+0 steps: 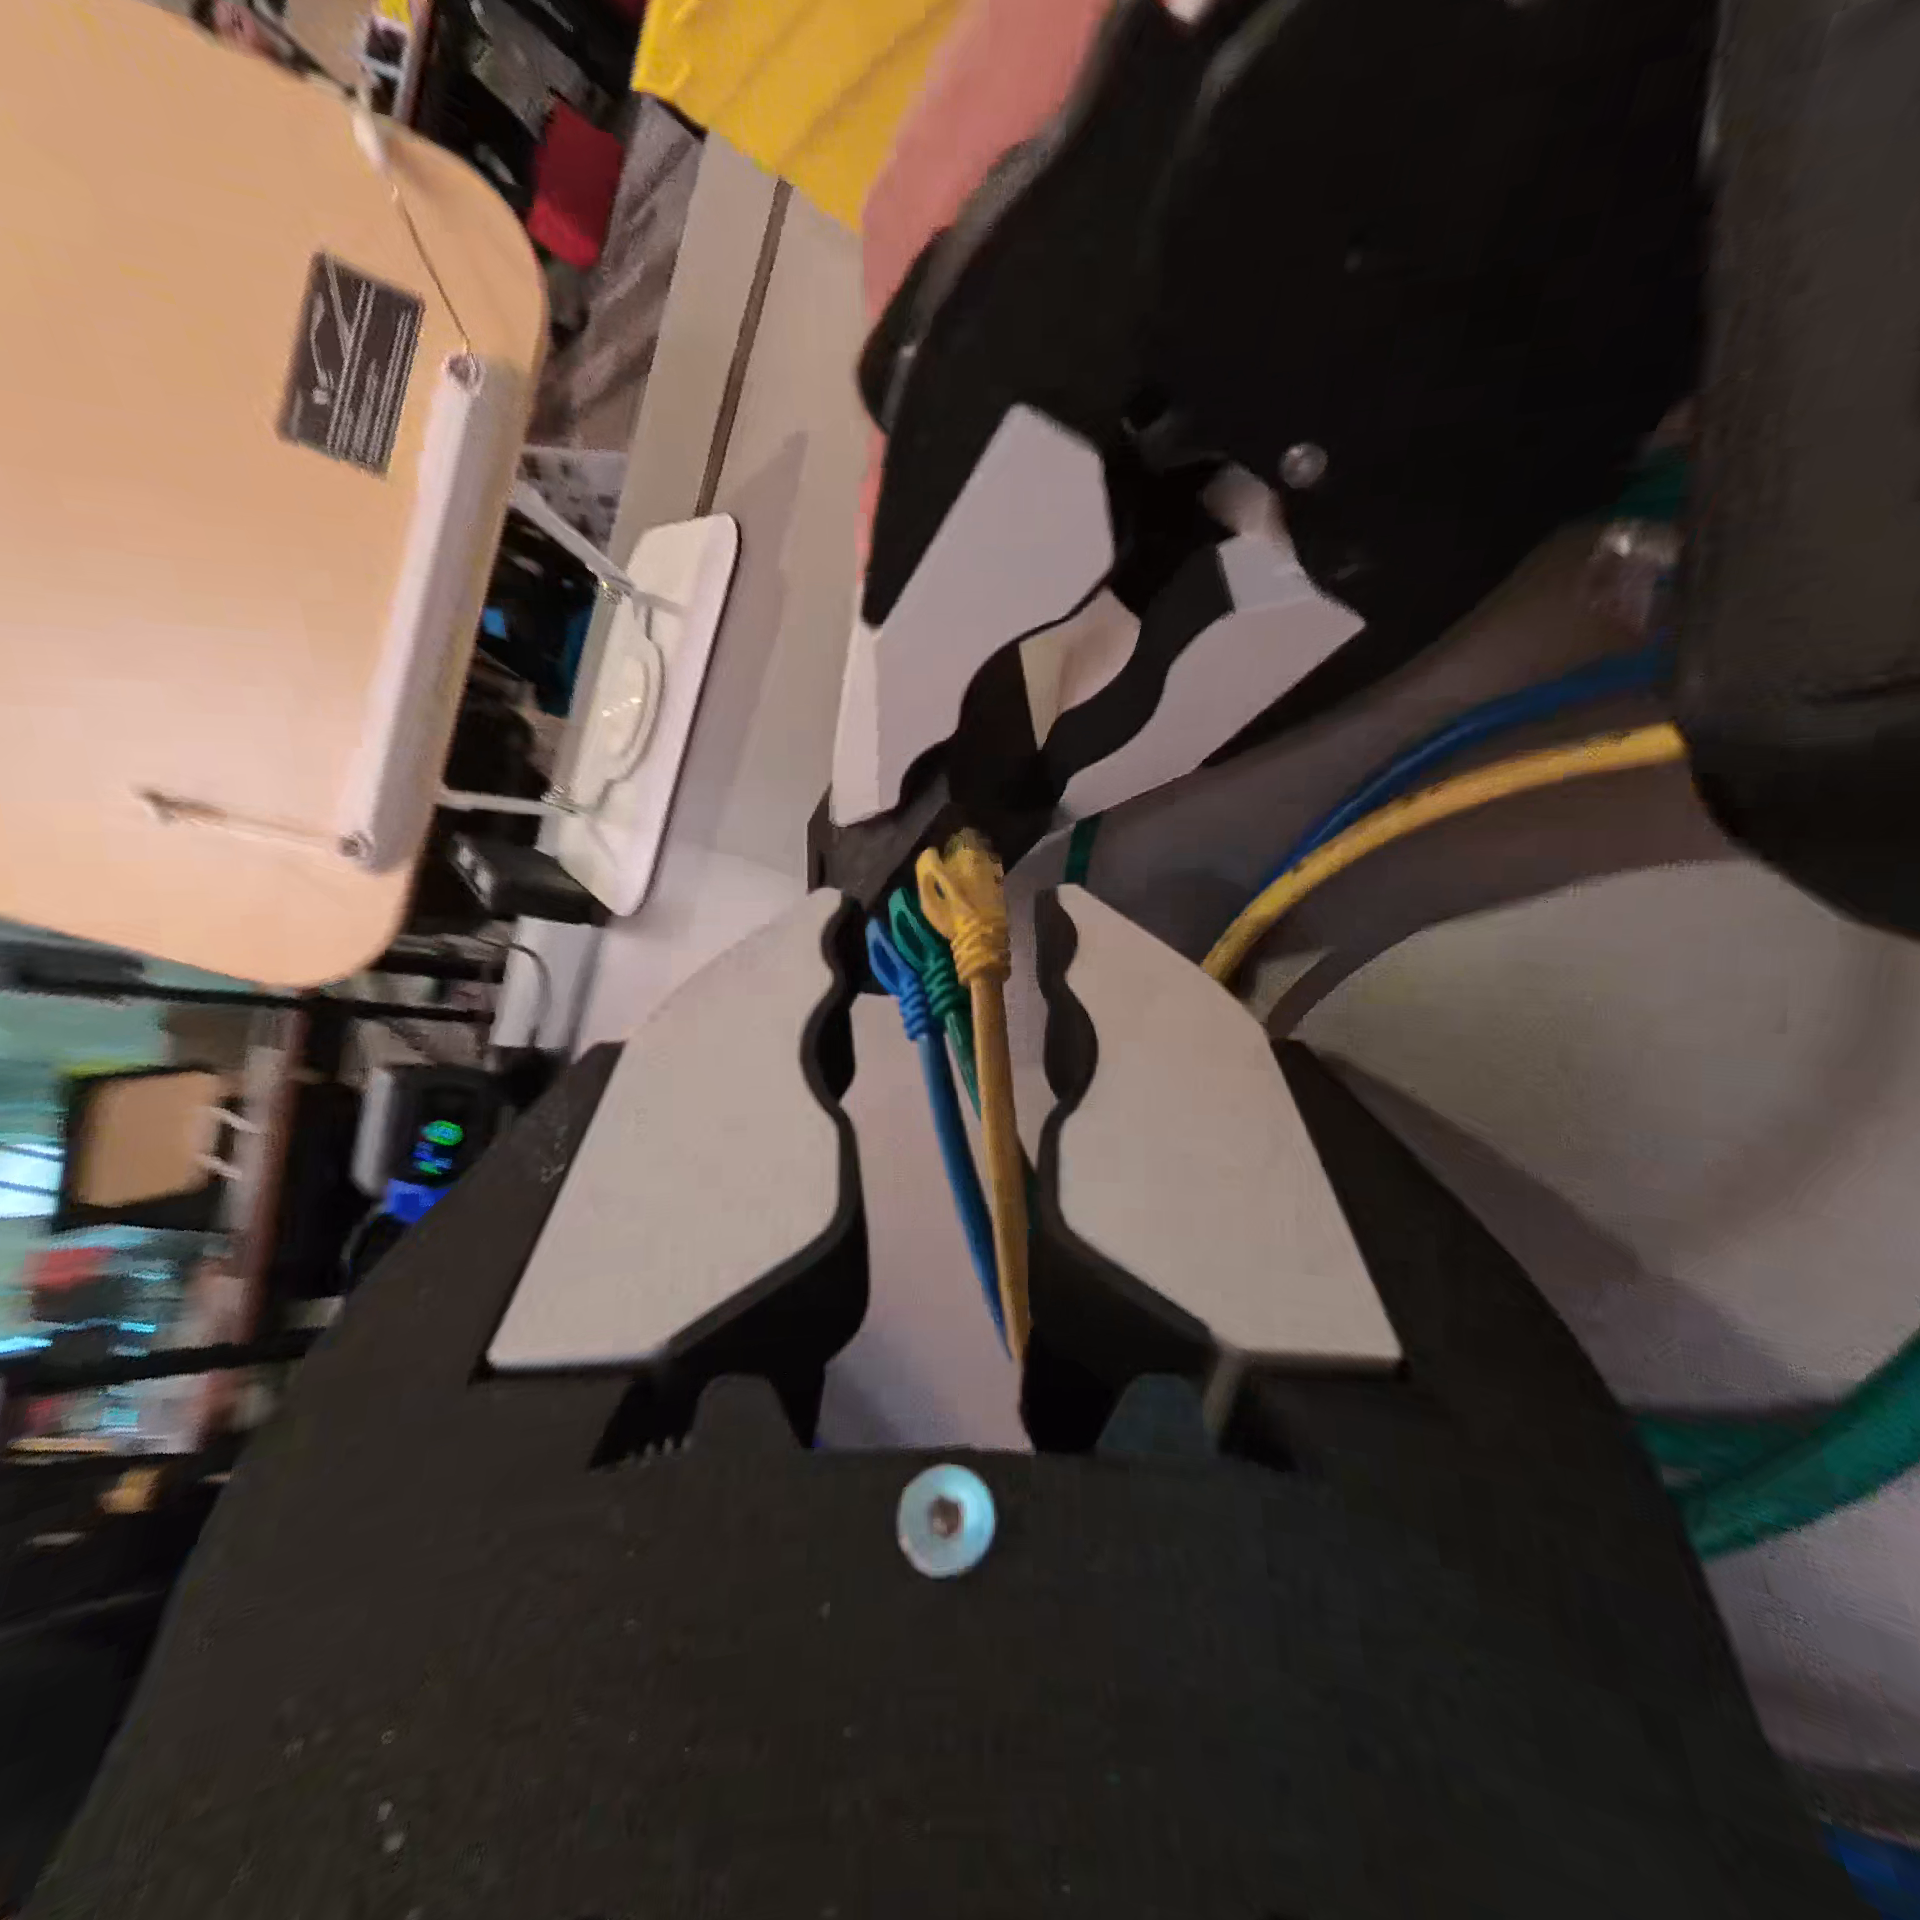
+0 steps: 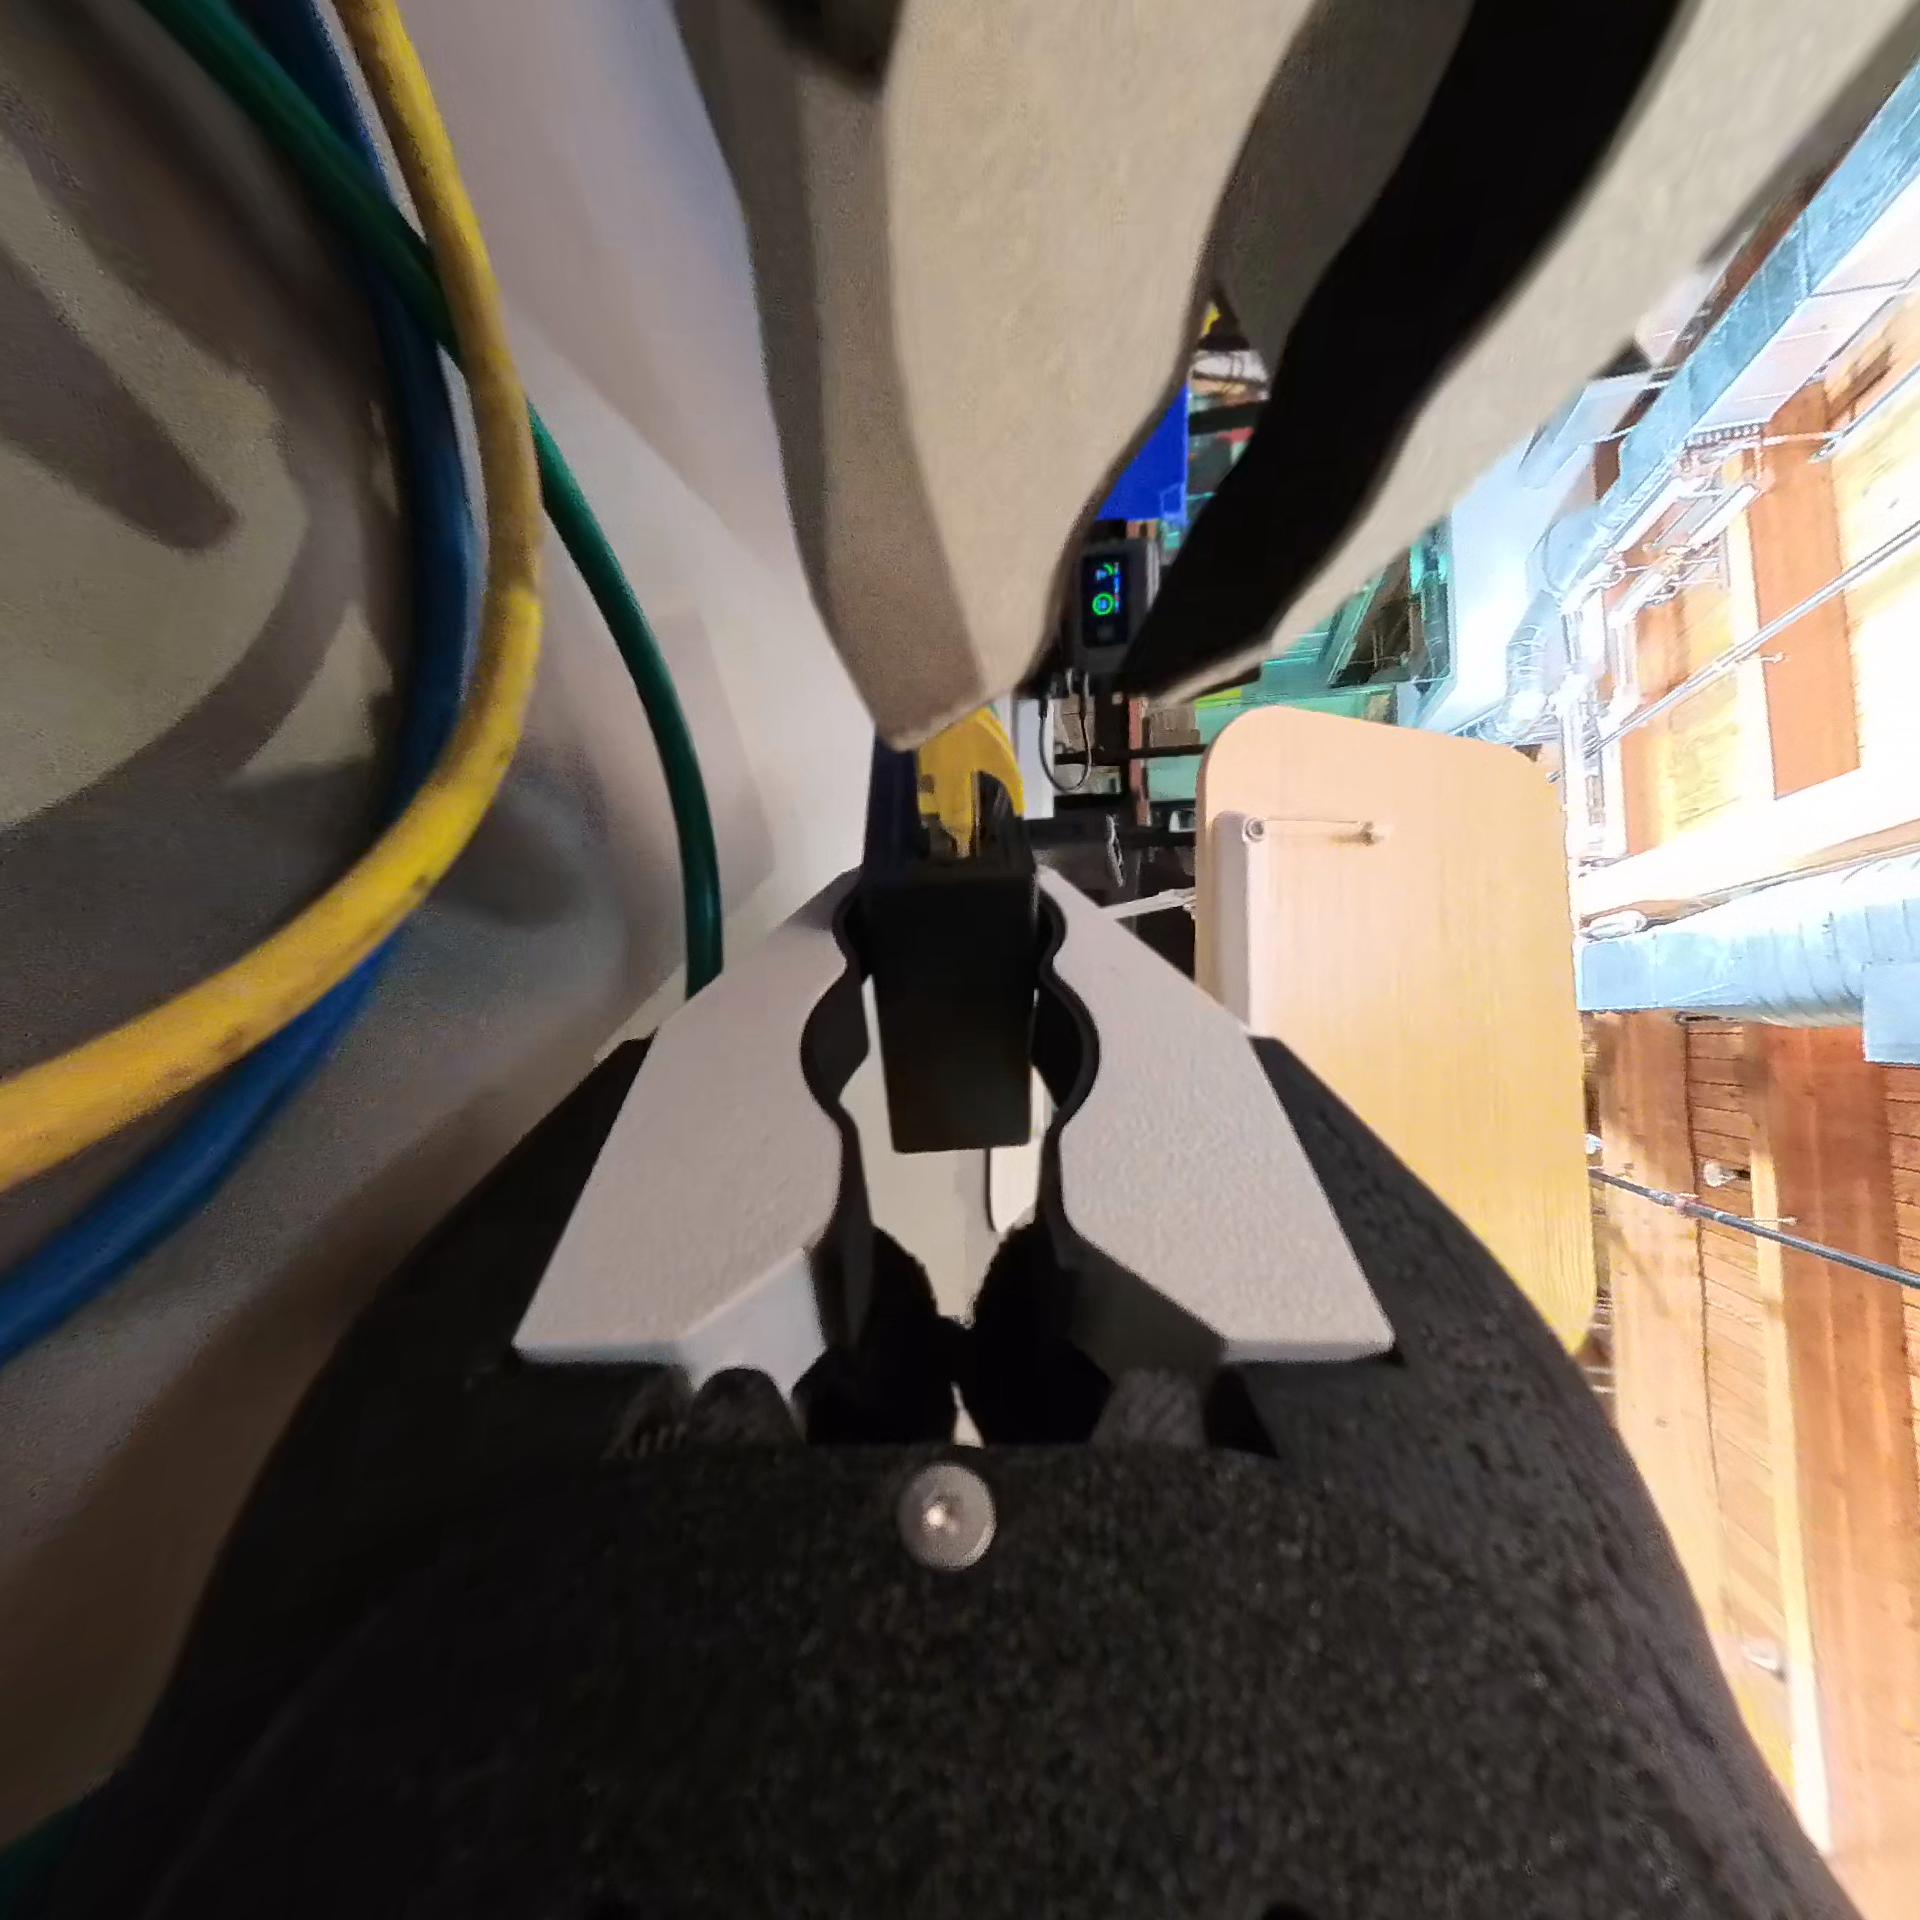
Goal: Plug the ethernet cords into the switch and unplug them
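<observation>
In the left wrist view, yellow (image 1: 997,1091), green (image 1: 914,935) and blue (image 1: 951,1143) ethernet cords run between the fingers of my left gripper (image 1: 935,914). Its jaws stand apart, flanking the three plugs without pinching them. The plugs sit in a small black switch (image 1: 873,862), which my right gripper (image 1: 977,779) holds from the opposite side. In the right wrist view, my right gripper (image 2: 948,894) is shut on the switch (image 2: 951,997). A yellow plug (image 2: 961,779) shows at the switch's far end. A left gripper finger (image 2: 987,364) looms close above.
The cords' slack loops lie over a white surface: yellow (image 2: 488,675), blue (image 2: 436,520), green (image 2: 665,707). A light wooden panel (image 1: 208,520) and a white tray-like piece (image 1: 665,707) stand beyond. A small device with a green-lit screen (image 2: 1107,597) is farther back.
</observation>
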Available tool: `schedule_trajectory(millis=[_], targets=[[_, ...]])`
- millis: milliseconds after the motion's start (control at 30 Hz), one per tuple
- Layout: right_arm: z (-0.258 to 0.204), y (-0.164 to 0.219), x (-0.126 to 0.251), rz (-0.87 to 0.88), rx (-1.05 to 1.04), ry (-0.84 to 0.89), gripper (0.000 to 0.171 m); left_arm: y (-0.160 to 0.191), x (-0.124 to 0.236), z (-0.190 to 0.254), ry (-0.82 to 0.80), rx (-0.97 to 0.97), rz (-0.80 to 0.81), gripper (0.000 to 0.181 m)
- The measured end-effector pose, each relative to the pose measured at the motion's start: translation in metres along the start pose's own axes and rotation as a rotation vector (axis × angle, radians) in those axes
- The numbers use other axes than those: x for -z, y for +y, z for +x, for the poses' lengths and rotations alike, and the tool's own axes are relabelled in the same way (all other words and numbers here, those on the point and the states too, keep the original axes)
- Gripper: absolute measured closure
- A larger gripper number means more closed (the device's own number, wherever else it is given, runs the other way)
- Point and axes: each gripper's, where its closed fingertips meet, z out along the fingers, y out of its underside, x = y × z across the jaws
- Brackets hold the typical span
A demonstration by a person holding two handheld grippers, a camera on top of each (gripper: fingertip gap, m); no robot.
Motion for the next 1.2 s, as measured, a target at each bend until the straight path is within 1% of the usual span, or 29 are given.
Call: schedule_trajectory(millis=[67,133,400,500,667,867,967,1200], targets=[[-0.001,-0.001,0.000,-0.005,0.014,0.000,0.144,0.000,-0.003,0.003,-0.022,-0.110,-0.014,0.152],[0.000,0.000,0.001,-0.002,0.016,0.005,0.144,0.000,-0.007,0.006,-0.023,-0.161,-0.014,0.156],[0.004,0.000,0.003,-0.004,0.016,0.009,0.144,0.005,-0.018,0.003,-0.054,-0.243,-0.051,0.157],[0.002,0.001,0.003,-0.008,0.018,-0.003,0.144,0.005,-0.020,0.000,-0.074,-0.270,-0.068,0.164],[0.005,0.002,0.003,-0.023,0.032,0.011,0.144,0.001,-0.022,-0.001,-0.117,-0.340,-0.072,0.163],[0.002,0.002,0.002,-0.026,0.032,-0.003,0.144,0.003,-0.023,-0.001,-0.103,-0.309,-0.088,0.165],[0.005,0.005,0.002,-0.040,0.023,0.009,0.145,0.001,-0.024,-0.005,-0.108,-0.240,-0.113,0.165],[0.018,0.009,0.003,-0.055,-0.024,0.051,0.144,-0.004,-0.023,-0.016,-0.176,-0.136,-0.129,0.166]])
